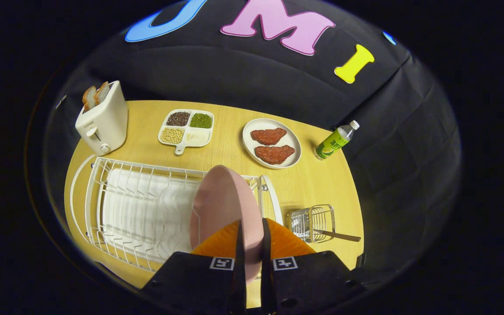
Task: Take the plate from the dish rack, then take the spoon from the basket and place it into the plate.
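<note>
Gripper view shows the gripper (250, 227) nearly closed, both fingers pressing the rim of the pink plate (223, 205), which stands on edge at the near right end of the white dish rack (125, 205). Just right of the rack sits the wire basket (313, 223), with the spoon (341, 236) handle poking out of it. Beyond them on the wooden table (317, 183) are a toaster (103, 120) with bread, a divided tray (186, 127) of grains, a plate of meat (271, 142) and a bottle (335, 141).
</note>
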Action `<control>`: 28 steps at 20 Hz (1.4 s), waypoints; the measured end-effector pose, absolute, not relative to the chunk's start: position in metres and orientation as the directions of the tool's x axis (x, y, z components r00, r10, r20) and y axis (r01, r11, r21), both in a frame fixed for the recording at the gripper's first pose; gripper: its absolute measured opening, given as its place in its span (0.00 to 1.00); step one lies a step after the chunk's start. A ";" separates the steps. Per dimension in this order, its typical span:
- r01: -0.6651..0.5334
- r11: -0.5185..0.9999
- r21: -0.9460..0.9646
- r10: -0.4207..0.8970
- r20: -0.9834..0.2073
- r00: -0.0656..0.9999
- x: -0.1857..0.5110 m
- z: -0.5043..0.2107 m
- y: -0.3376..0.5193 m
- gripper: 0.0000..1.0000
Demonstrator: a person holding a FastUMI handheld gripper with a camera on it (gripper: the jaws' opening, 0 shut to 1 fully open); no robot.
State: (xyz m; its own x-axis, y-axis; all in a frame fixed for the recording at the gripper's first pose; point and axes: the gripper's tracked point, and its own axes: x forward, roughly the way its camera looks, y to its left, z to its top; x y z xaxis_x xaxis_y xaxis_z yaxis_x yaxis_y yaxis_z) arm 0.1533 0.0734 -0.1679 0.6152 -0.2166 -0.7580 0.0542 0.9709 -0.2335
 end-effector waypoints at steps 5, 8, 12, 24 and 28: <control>0.036 0.948 -0.317 -0.260 -0.705 0.660 0.155 -0.147 0.073 0.17; 0.022 0.923 -0.383 -0.294 -0.667 0.684 0.158 -0.132 0.064 0.17; 0.045 0.941 -0.337 -0.263 -0.639 0.723 0.160 -0.102 0.061 0.17; 0.115 0.931 0.347 0.172 -0.694 0.699 0.016 -0.118 0.048 0.17; 0.114 0.854 0.507 0.325 -0.693 0.644 -0.034 -0.169 0.046 0.17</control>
